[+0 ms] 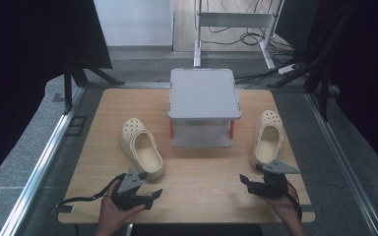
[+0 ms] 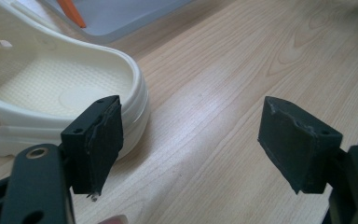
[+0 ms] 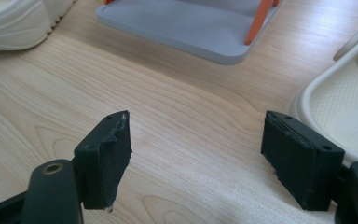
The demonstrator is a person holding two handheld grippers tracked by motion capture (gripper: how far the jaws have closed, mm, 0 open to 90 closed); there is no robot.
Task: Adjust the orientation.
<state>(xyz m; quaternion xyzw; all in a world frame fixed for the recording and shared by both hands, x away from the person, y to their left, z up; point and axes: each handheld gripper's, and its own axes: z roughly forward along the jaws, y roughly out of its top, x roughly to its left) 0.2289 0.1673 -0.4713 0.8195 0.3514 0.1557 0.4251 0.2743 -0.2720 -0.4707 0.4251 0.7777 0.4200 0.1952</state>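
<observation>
Cream clogs [image 1: 142,147] [image 1: 267,138] lie either side of the grey rack [image 1: 204,106]; both grippers [image 1: 142,195] [image 1: 251,183] wait near them, fingers wide and empty, probably ready for grasping.

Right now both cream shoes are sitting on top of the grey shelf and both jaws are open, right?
Not quite. The left shoe and right shoe sit on the table, one either side of the grey shelf, as the high view shows. Both sets of jaws are open.
</observation>
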